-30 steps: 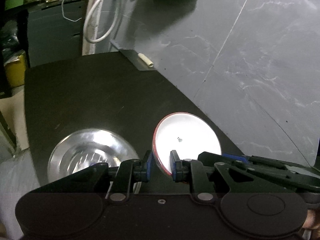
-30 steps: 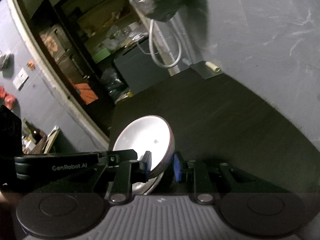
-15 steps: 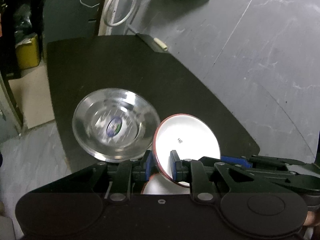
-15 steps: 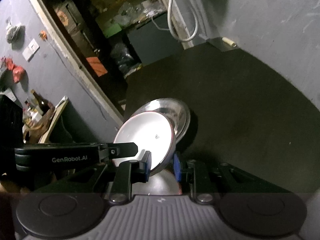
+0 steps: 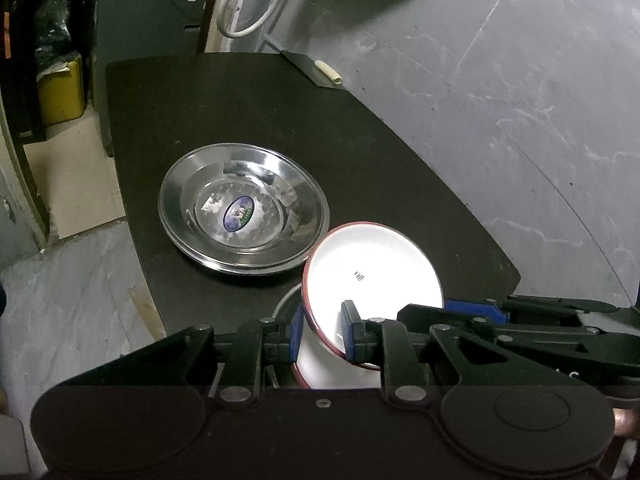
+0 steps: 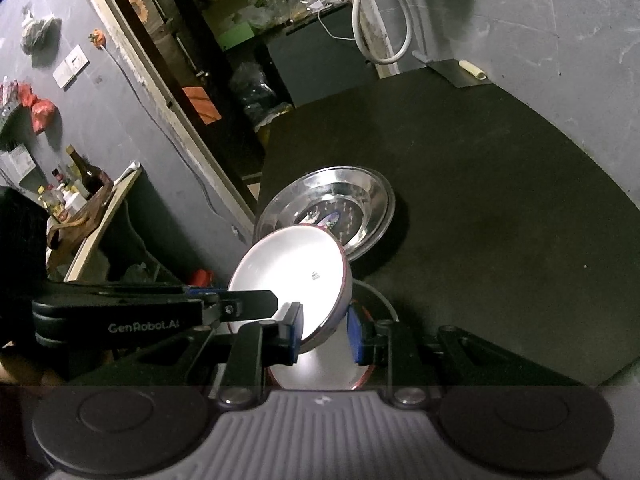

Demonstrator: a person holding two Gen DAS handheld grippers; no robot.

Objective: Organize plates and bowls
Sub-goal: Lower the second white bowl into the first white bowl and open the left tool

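Observation:
A white bowl with a red rim [image 5: 372,276] hangs tilted above the near end of the black table [image 5: 248,112]. My left gripper [image 5: 322,328] is shut on its near rim. My right gripper [image 6: 324,328] is shut on the rim of the same bowl [image 6: 288,268]. The right gripper [image 5: 472,308] shows at the right of the left wrist view, and the left gripper [image 6: 240,304] shows at the left of the right wrist view. Directly below lies another white, red-rimmed dish [image 5: 320,368], mostly hidden. A steel plate with a blue sticker [image 5: 244,216] rests on the table just beyond.
The table's left edge [image 5: 132,224] drops to a grey floor. A grey marbled wall [image 5: 520,100] runs along the right. A small cream tube [image 5: 328,70] lies on a dark plate at the far corner. A white cable [image 5: 248,8] hangs behind.
Both grippers have carried the white bowl along the table. The steel plate, first half hidden at the lower left, now lies fully in view ahead. A second white dish has appeared underneath.

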